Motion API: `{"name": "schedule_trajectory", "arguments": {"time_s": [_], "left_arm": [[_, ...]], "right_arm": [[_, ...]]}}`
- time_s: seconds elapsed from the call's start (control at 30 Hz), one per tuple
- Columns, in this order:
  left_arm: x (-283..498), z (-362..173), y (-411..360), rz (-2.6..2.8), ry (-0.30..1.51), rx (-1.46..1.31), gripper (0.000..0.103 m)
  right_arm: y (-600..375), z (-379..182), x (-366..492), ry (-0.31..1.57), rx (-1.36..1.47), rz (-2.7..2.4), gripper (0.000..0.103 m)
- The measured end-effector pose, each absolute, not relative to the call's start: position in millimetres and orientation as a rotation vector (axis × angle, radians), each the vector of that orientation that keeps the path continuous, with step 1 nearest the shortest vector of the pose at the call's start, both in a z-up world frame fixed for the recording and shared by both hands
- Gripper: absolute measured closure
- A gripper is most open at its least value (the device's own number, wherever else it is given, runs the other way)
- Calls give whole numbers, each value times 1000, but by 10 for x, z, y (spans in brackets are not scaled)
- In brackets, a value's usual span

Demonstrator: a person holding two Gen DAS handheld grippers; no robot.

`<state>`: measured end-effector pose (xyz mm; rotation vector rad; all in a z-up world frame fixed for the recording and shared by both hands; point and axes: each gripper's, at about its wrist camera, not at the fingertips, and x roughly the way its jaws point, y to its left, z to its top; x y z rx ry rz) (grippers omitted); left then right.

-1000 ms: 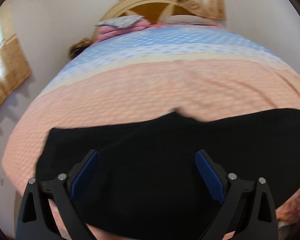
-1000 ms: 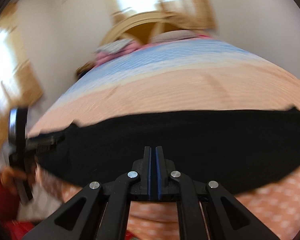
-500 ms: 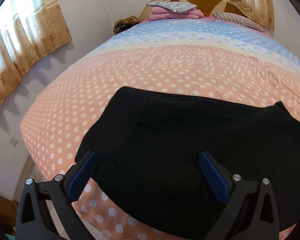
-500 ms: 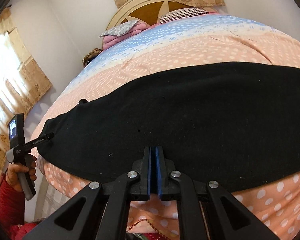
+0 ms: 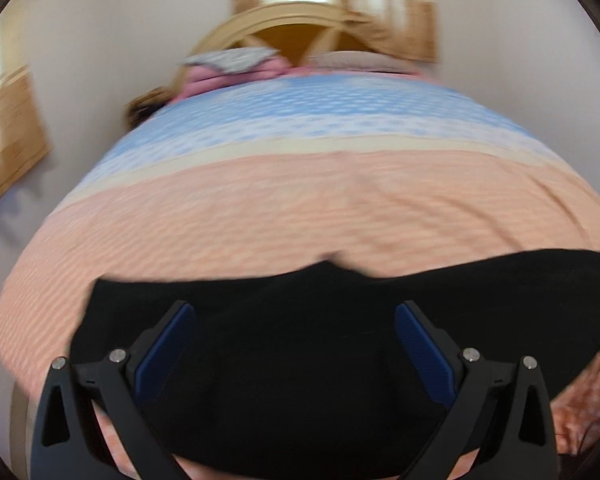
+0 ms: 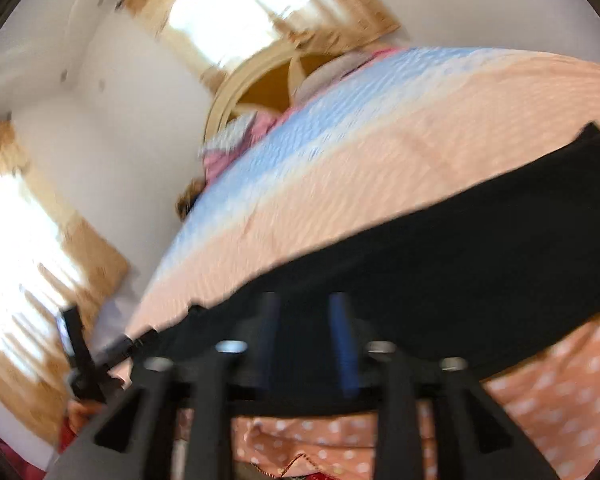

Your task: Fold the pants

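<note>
Black pants (image 5: pixel 300 360) lie flat across the near end of the bed; they also show in the right wrist view (image 6: pixel 460 248). My left gripper (image 5: pixel 294 316) is open wide, its blue pads (image 5: pixel 164 354) hovering over the pants' left part with nothing between them. My right gripper (image 6: pixel 304 312) is tilted and blurred; its blue pads (image 6: pixel 342 336) stand a small gap apart over the pants' near edge, holding nothing I can see.
The bed has a peach dotted cover (image 5: pixel 260 216) with a blue band (image 5: pixel 300 112) further back. Pillows (image 5: pixel 236 64) and a wooden headboard (image 5: pixel 292 28) are at the far end. Curtained windows (image 6: pixel 28 256) are on the left wall. The left gripper's handle (image 6: pixel 80 356) shows at the bed's left corner.
Both views are now motion-blurred. The right gripper has gone from shut to slightly open and has tilted. The left gripper has swung back towards the headboard, still open.
</note>
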<state>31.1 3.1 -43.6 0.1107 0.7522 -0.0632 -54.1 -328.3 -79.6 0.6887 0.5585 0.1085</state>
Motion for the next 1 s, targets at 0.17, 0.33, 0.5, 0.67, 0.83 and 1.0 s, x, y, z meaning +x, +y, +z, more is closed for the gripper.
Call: {"name": "schedule_trajectory", "arguments": {"time_s": [0.17, 0.33, 0.5, 0.67, 0.83, 1.0], "left_arm": [[348, -398, -608, -239, 768, 119, 0], [294, -479, -1099, -320, 799, 196, 0], [201, -582, -1350, -341, 833, 215, 0], [161, -686, -1508, -325, 860, 256, 0], [187, -725, -1542, -304, 878, 261, 0], [182, -756, -1571, -300, 877, 253, 0]], "right_arm": [[-4216, -442, -914, 448, 654, -149, 42], [-5010, -435, -864, 569, 481, -329, 49], [-5427, -709, -478, 726, 464, -308, 57], [-5667, -1076, -198, 858, 491, -339, 60], [-5492, -1000, -222, 803, 405, -291, 94], [-5360, -712, -396, 661, 385, -235, 94]]}}
